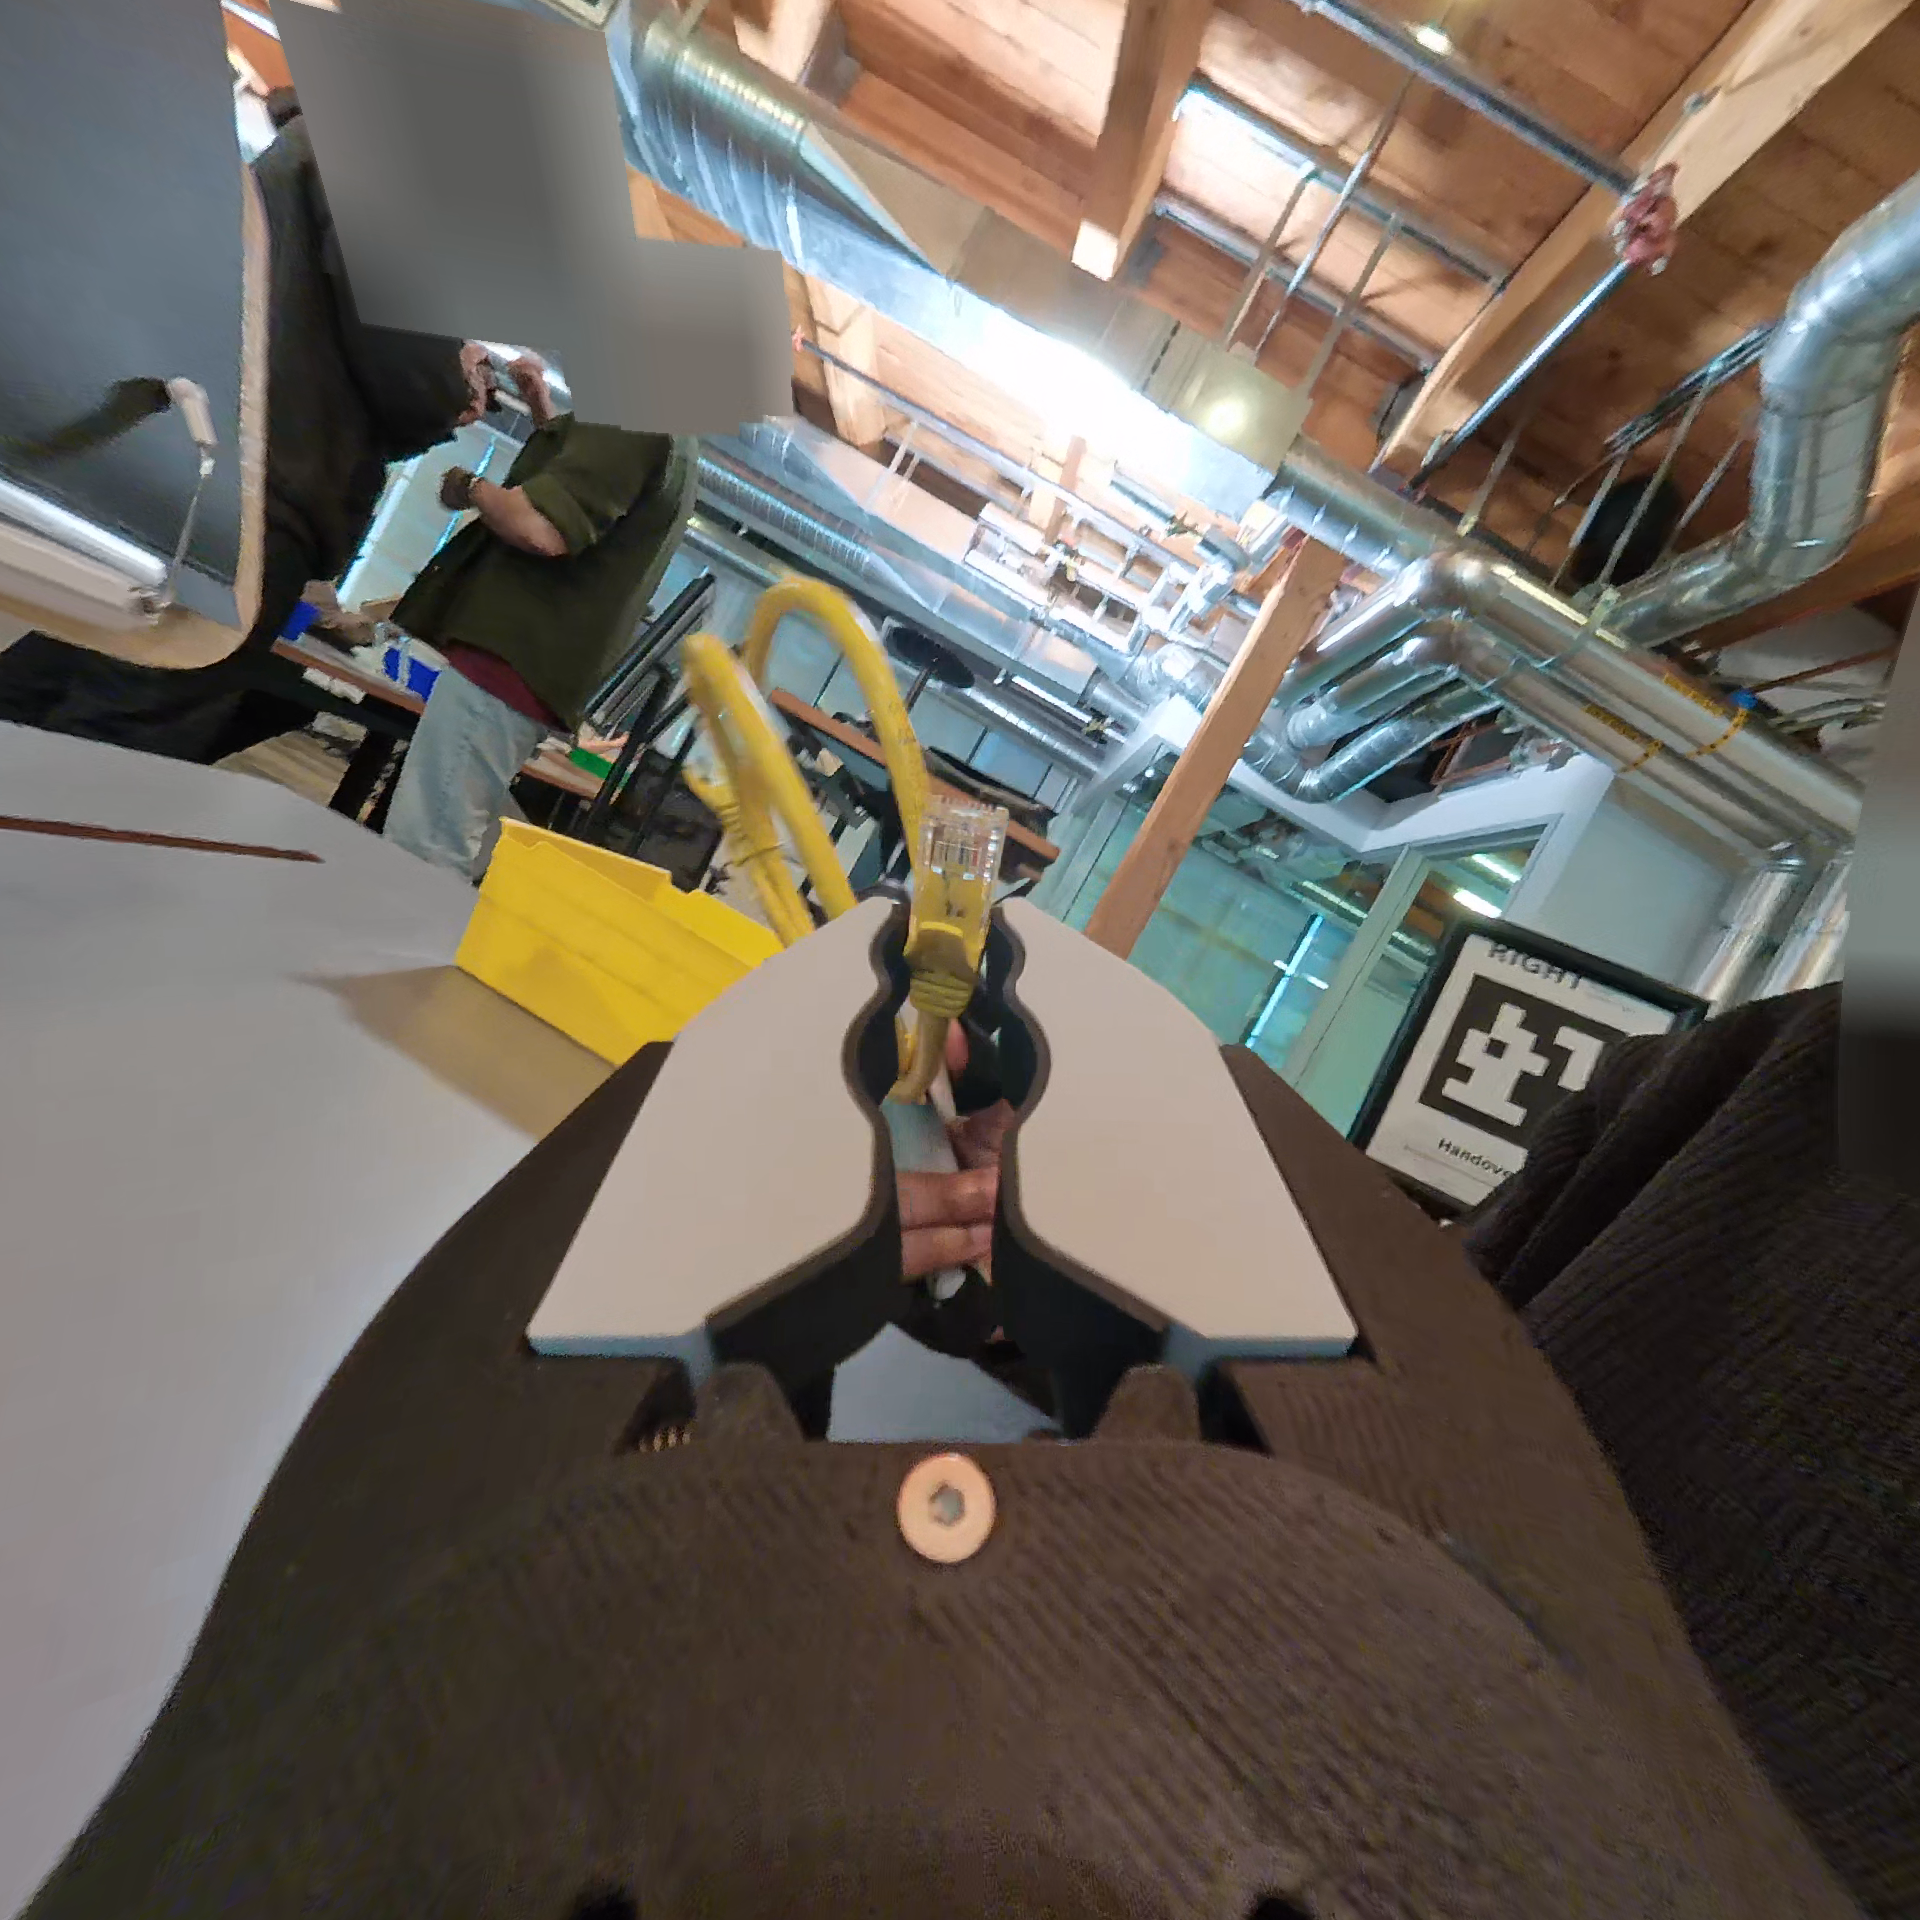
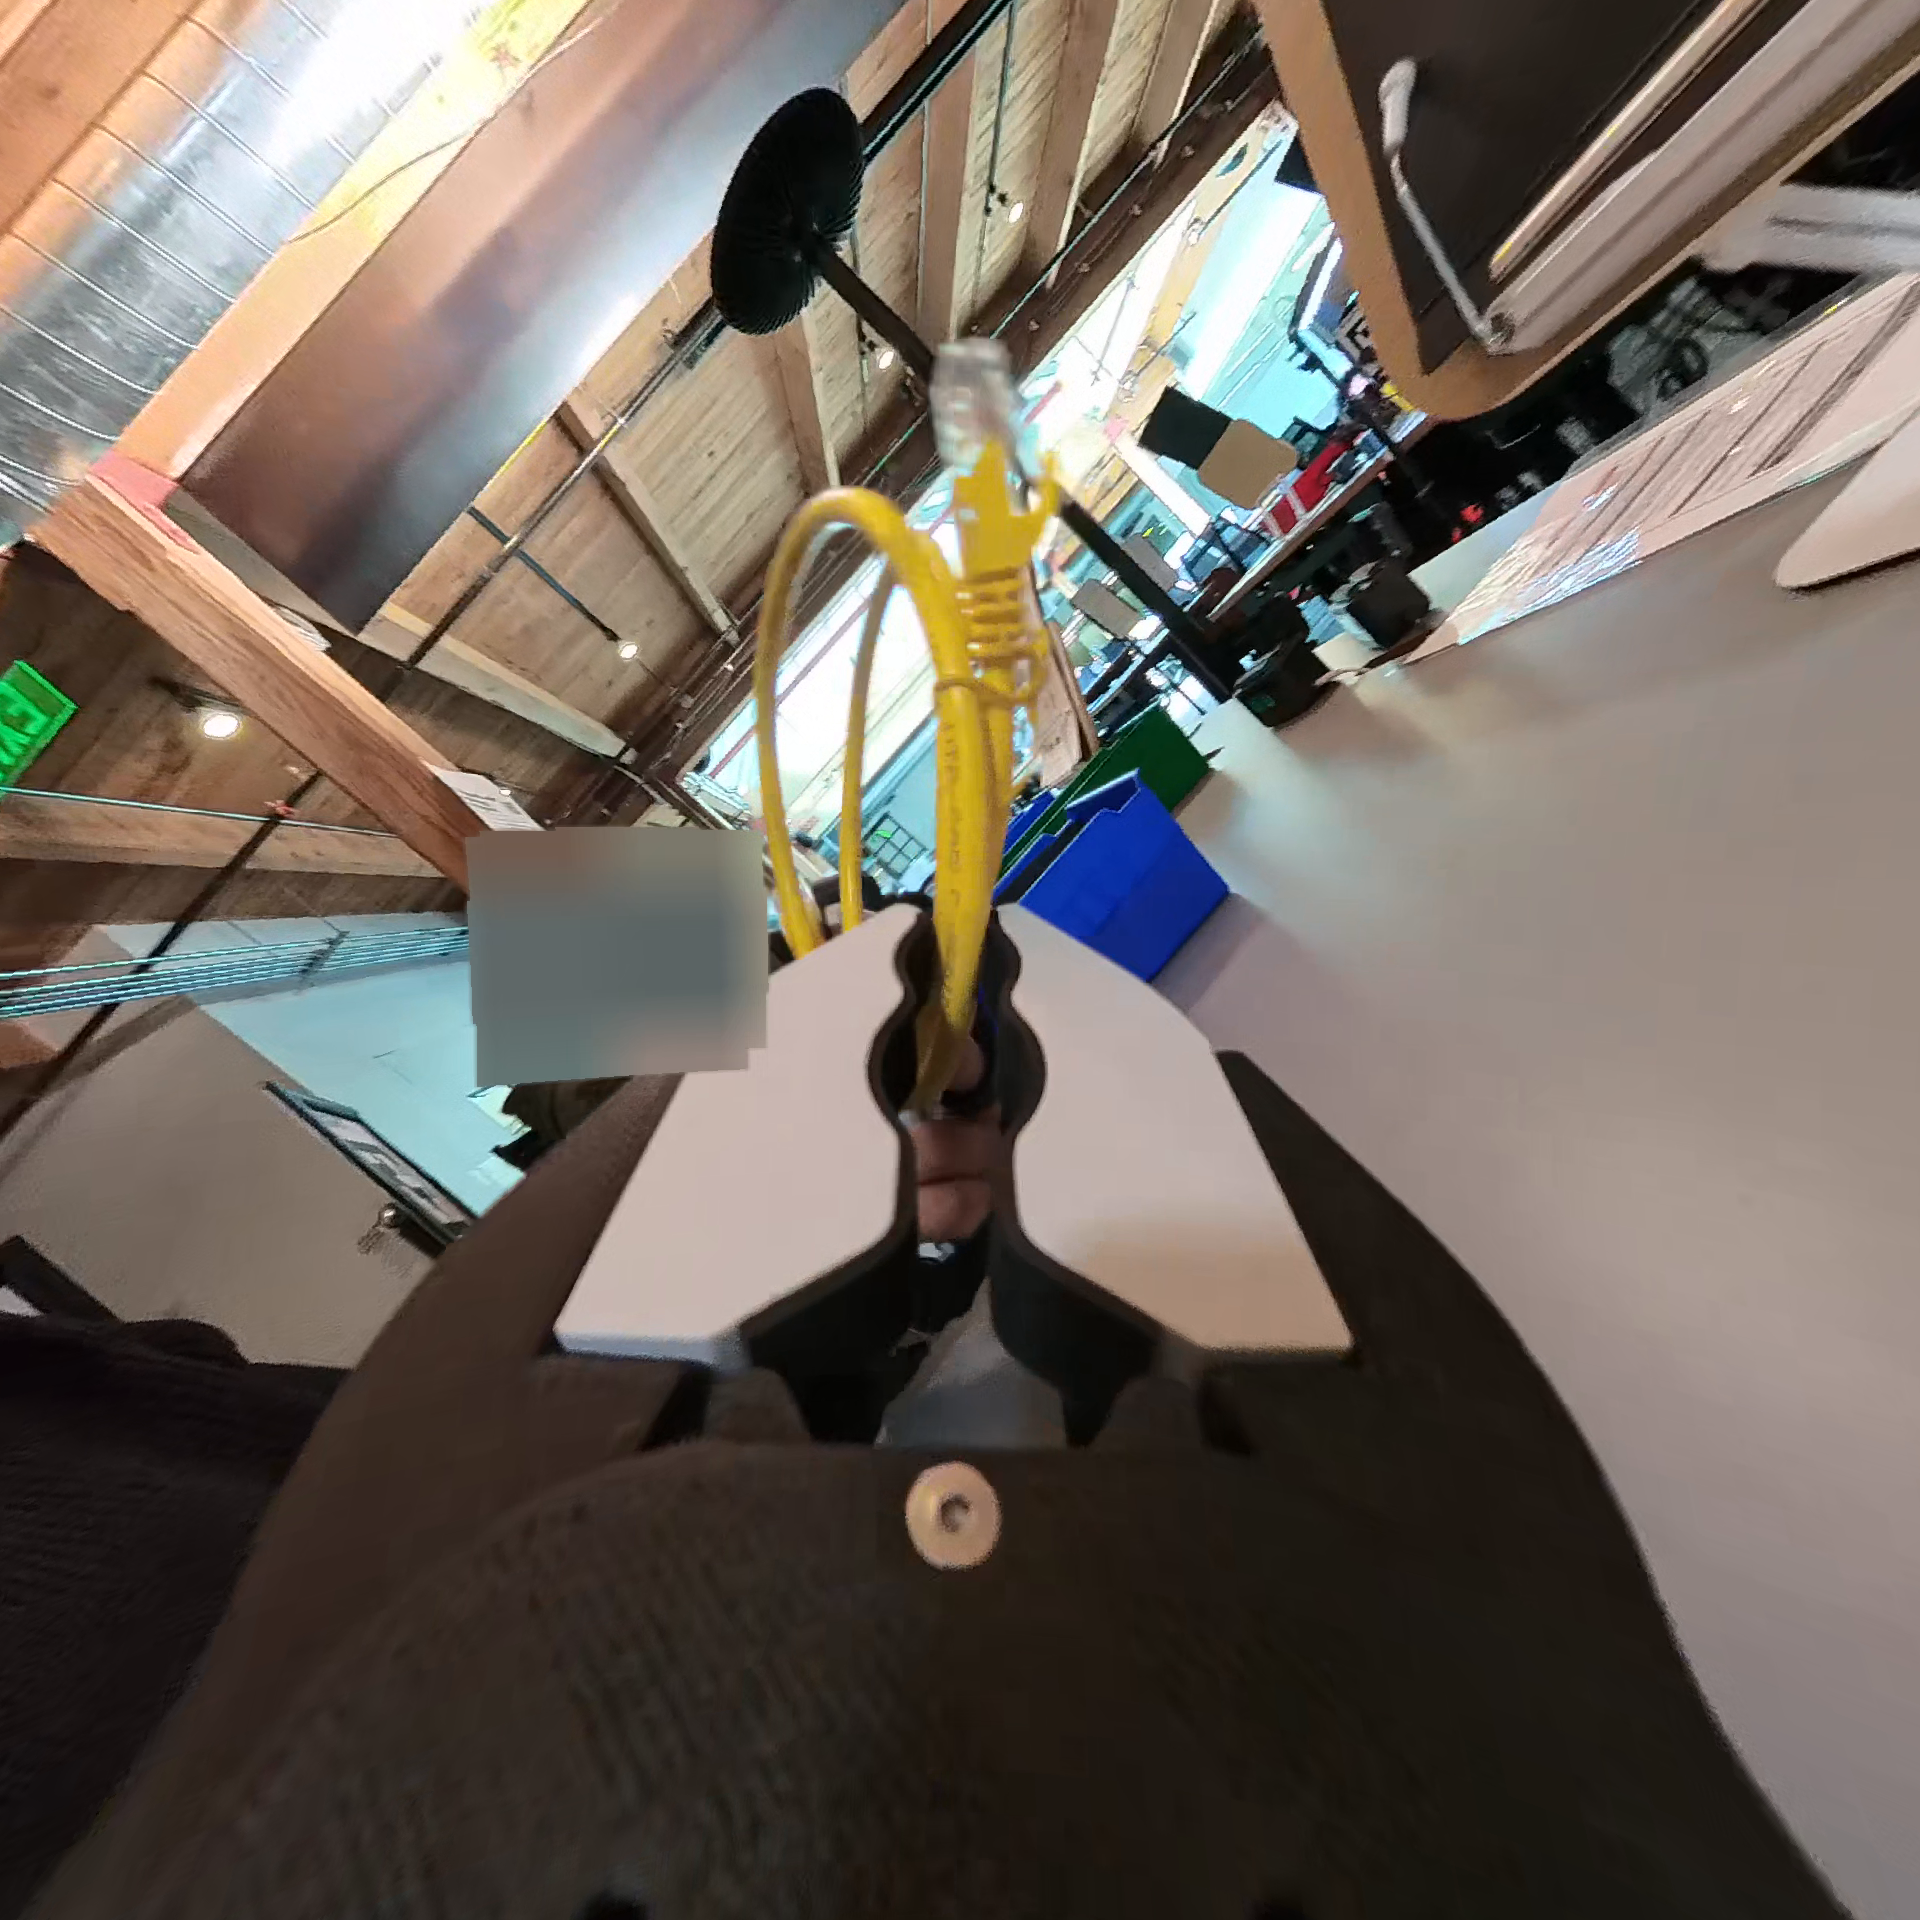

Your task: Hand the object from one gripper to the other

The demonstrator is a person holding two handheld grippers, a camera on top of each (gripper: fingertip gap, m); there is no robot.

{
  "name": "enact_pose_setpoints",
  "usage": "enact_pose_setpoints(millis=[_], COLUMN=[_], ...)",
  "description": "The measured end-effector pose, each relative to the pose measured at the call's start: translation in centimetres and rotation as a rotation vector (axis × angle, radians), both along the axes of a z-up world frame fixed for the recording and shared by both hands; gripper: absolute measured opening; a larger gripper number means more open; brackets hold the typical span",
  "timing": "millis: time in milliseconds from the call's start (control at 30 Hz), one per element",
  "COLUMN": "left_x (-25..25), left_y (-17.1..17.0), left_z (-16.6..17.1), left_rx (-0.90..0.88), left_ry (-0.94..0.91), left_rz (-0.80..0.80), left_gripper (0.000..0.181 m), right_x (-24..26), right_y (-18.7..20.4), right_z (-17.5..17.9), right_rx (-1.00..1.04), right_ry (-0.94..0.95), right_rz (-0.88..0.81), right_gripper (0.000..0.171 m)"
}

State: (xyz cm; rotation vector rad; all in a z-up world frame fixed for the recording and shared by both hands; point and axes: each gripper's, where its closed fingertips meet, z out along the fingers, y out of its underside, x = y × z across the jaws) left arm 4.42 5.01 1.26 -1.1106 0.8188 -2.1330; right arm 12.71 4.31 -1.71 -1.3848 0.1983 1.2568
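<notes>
- Between both sets of fingers: yellow cable (image 1: 940, 971), left gripper (image 1: 945, 935) clamped at the plug boot, right gripper (image 2: 961, 935) clamped on the cord; loops (image 2: 821, 707) standing beyond the tips
- Could slip if released together; thin cord, shallow hold
- Might snag loops; pulling apart too soon

Bright daylight from rear windows, glare on ceiling duct (image 1: 1039, 353), strong fisheye bending at edges, near gripper bases softly blurred

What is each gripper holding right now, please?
Left gripper: closed on the yellow cable, near its plug.
Right gripper: closed on the same cable.
</notes>
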Motion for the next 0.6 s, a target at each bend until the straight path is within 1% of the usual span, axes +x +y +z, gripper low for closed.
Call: enact_pose_setpoints(millis=[100, 167, 300, 367, 467, 533, 600], left_x=[0.4, 0.4, -0.1, -0.4, 0.2, 1.1, 2.2], left_y=[1.4, 2.7, 5.2, 5.8, 4.5, 3.0, 1.3], left_z=[-1.1, -1.3, -1.9, -2.0, -2.0, -2.4, -2.9], left_rx=[-0.002, -0.037, -0.101, -0.119, -0.078, -0.020, 0.046], left_ry=[0.074, 0.092, 0.116, 0.113, 0.126, 0.161, 0.201], left_rz=[0.073, 0.134, 0.256, 0.291, 0.246, 0.215, 0.191], left_gripper=[0.021, 0.034, 0.040, 0.038, 0.024, 0.023, 0.028], right_x=[1.5, 2.6, 5.3, 6.8, 8.0, 7.3, 5.1], right_y=[0.0, 0.1, 0.4, 0.5, 0.5, 0.4, 0.3], right_z=[0.0, -0.4, -1.4, -2.3, -2.2, -1.1, -0.1], right_rx=[-0.009, -0.037, -0.108, -0.163, -0.174, -0.113, -0.022], right_ry=[-0.030, -0.081, -0.232, -0.385, -0.738, -0.964, -1.092], right_rz=[-0.072, -0.129, -0.286, -0.400, -0.589, -0.676, -0.700], right_gripper=[0.007, 0.007, 0.007, 0.007, 0.007, 0.007, 0.007])
